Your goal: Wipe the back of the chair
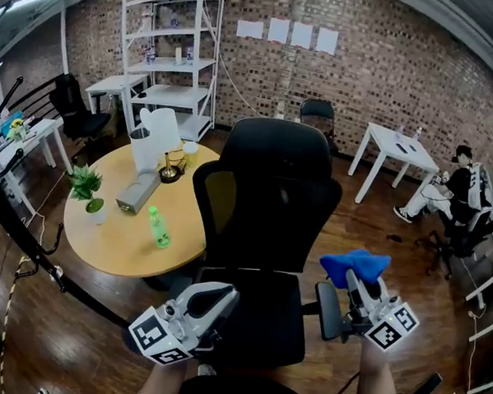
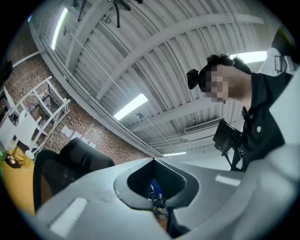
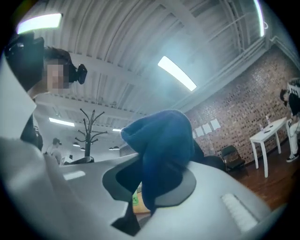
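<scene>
While the right hand-held gripper (image 1: 356, 282) stands clenched on one blue cloth (image 1: 354, 264), which bunches up over its jaw tips, the left hand-held gripper (image 1: 223, 295) is closed with nothing between its jaws, as its own view shows. Close on the left of the right hand-held gripper is an armrest (image 1: 329, 310) of the black chair (image 1: 267, 193). The chair's backrest rises ahead of both hand-held grippers and between them, apart from the cloth. I judge the step in hand to be the approach, with no wiping begun. The next move calls for carrying the cloth forward and leftward onto the backrest and pressing it flat before stroking. Counted: two hand-held grippers, one cloth, one chair at hand. Further left, beyond the left hand-held gripper, one round surface (image 1: 112, 244) carries one green bottle (image 1: 158, 229) and one potted plant (image 1: 86, 188)
</scene>
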Motion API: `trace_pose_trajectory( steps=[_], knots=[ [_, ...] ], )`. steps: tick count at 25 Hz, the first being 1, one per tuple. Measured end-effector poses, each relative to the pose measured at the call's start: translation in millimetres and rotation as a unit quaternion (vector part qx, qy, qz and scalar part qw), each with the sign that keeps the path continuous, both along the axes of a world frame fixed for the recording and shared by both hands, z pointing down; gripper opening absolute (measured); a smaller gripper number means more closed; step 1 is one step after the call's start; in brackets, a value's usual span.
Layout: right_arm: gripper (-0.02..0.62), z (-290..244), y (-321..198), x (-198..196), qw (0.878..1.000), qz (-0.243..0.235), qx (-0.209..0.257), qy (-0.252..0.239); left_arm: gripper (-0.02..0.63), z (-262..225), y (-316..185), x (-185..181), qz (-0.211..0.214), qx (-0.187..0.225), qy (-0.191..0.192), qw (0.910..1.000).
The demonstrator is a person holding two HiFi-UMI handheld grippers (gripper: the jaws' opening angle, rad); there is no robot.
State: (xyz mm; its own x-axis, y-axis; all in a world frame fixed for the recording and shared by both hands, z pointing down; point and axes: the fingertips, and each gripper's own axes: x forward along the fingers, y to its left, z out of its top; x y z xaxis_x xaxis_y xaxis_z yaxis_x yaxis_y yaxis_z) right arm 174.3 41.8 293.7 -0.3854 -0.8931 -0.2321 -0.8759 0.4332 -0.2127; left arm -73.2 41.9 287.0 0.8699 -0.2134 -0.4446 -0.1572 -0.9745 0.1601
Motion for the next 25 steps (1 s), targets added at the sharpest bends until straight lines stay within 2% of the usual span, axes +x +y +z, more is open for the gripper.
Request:
trace_pose_trajectory(
  steps=[3, 5, 9, 13, 16, 22, 25],
  knots=[
    [0.060, -37.9, -45.9, 5.3, 0.999, 0.025, 0.011, 0.045, -0.004, -9.2, -34.3, -17.7, 0.012, 0.003, 0.014, 0.9998],
    [0.060, -62.7, -73.0, 9.1, 0.998, 0.038, 0.016, 0.056, -0.003, -10.9, -52.4, -27.3, 0.016, 0.000, 0.020, 0.9997],
    [0.060, -101.8, -121.1, 14.6, 0.999, 0.027, 0.040, 0.012, -0.003, -8.6, -79.2, -31.0, 0.018, -0.021, 0.032, 0.9991],
    [0.060, -117.9, -184.4, 7.4, 0.997, -0.031, 0.039, -0.054, -0.003, -14.6, -94.0, -15.3, 0.018, -0.034, 0.020, 0.9990],
    [0.060, -108.8, -234.3, -30.2, 0.990, -0.100, 0.024, -0.092, -0.003, -8.8, -97.2, -20.3, 0.004, -0.031, 0.004, 0.9995],
    [0.060, -132.2, -324.8, -103.9, 0.955, -0.230, 0.023, -0.187, -0.003, 1.1, -108.9, -35.8, -0.056, -0.037, -0.014, 0.9976],
    [0.060, -148.2, -353.3, -132.1, 0.940, -0.273, 0.029, -0.203, -0.003, 3.6, -114.7, -36.9, -0.086, -0.044, -0.021, 0.9951]
  ],
)
